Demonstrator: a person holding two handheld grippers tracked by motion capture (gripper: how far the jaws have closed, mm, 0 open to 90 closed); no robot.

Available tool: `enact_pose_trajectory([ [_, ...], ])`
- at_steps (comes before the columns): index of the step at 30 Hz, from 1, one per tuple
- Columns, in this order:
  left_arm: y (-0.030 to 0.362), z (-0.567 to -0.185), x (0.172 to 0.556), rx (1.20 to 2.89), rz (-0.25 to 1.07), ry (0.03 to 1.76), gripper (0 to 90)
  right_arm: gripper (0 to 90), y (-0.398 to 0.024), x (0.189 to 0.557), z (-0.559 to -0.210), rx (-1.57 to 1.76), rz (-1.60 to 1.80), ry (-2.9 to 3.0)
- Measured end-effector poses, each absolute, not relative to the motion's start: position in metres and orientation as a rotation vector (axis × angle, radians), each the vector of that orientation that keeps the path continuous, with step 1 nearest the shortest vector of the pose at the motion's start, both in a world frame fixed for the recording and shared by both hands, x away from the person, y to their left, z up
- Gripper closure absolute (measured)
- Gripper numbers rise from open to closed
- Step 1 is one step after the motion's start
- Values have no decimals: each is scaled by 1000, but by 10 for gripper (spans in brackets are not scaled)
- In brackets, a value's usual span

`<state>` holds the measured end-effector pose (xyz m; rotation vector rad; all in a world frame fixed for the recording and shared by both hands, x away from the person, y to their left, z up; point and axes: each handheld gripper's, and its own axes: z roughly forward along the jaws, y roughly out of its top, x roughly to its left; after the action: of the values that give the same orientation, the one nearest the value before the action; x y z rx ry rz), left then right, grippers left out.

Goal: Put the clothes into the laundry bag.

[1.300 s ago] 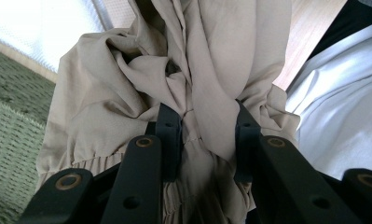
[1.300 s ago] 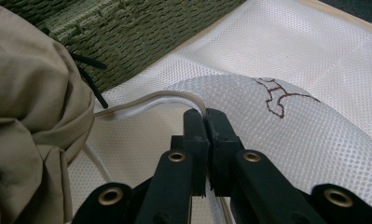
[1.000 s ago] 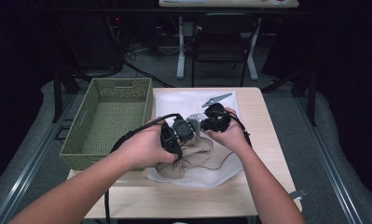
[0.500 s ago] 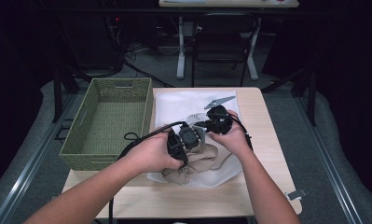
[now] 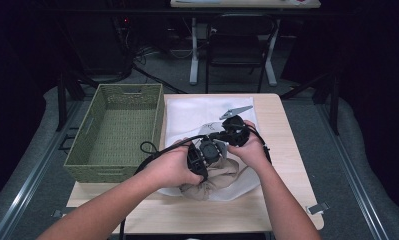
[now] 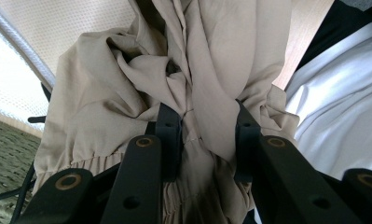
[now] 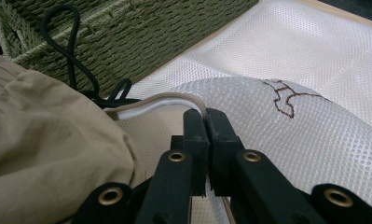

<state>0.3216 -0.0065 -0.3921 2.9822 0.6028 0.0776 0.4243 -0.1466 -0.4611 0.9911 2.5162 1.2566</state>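
Since a second earlier, both hands had drawn back toward the near edge of the surface (image 5: pixel 287 150), carrying the beige garment (image 5: pixel 214 180) with them. It lay bunched at the front of the white mesh bag (image 5: pixel 197 112), just right of the green woven basket (image 5: pixel 117 132). The left tool (image 6: pixel 207 135) stood narrow, its pads pressed on a thick gathered fold of the garment. The right tool (image 7: pixel 204 123) was closed tight on the corded rim of the bag, lifting it into an arch.

Judged from here, the thin rim could slip from the right tool — so little of it sat between the pads — and the mouth would drop shut. The limp cloth might snag on that rim and drag the bag along, or spill out beside it. A black cable (image 7: pixel 81 65) looped near the basket could catch too.

The garment was soft, matte, deeply creased, with a gathered elastic band; the bag was fine honeycomb mesh with a brown stitched mark; the basket was stiff, coarse weave.
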Motion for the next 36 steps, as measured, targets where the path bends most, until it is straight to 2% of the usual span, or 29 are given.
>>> enact_pose_trajectory([
  [21,-17,-406,332,2955,88,579,707,878,-148,420,-459,985,1269,2504],
  [36,-34,-406,321,2974,95,516,707,878,-153,421,-459,1004,1303,2503],
])
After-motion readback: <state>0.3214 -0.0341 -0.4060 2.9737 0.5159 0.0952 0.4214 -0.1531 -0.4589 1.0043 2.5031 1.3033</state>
